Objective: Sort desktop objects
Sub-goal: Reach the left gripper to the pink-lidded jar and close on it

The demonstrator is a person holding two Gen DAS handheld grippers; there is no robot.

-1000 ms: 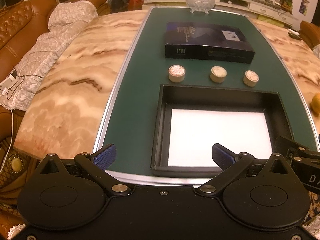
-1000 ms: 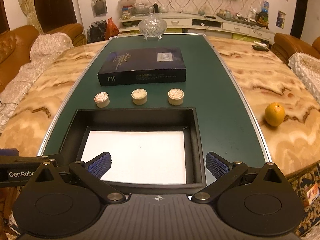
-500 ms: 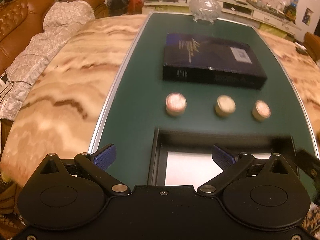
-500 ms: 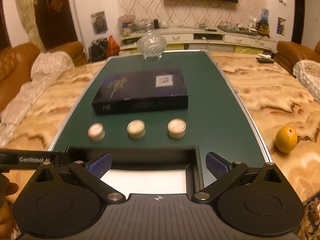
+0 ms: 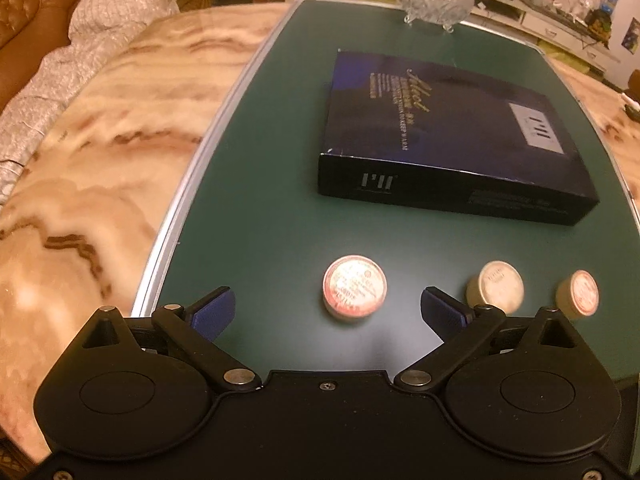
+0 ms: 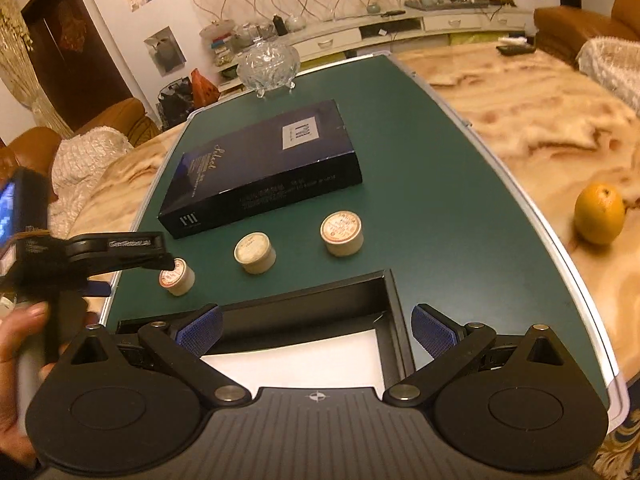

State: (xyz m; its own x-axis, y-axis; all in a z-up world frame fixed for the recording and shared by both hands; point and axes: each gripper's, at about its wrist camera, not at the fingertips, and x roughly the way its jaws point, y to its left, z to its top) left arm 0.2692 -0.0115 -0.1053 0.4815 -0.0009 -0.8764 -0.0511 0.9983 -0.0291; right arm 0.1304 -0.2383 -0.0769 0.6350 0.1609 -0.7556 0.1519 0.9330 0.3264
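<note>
My finger pads [image 5: 212, 314] are blue on black arms, over a dark green mat [image 5: 260, 220] edged in silver. The box [image 5: 452, 136] is navy with gold lettering, the tins [image 5: 355, 291] cream with red print, the tabletop [image 5: 92, 152] tan-veined marble.

Far end of the green mat [image 6: 420, 168]: cut-glass lidded bowl [image 6: 269, 65], standing upright. Off to the right, lone orange [image 6: 599, 213] on the marbled tabletop [image 6: 540, 120]. Brown leather sofa [image 5: 24, 12] beyond the left edge, draped in a white quilted throw [image 5: 72, 64]. Cluttered sideboard [image 6: 384, 28] along the back wall.
</note>
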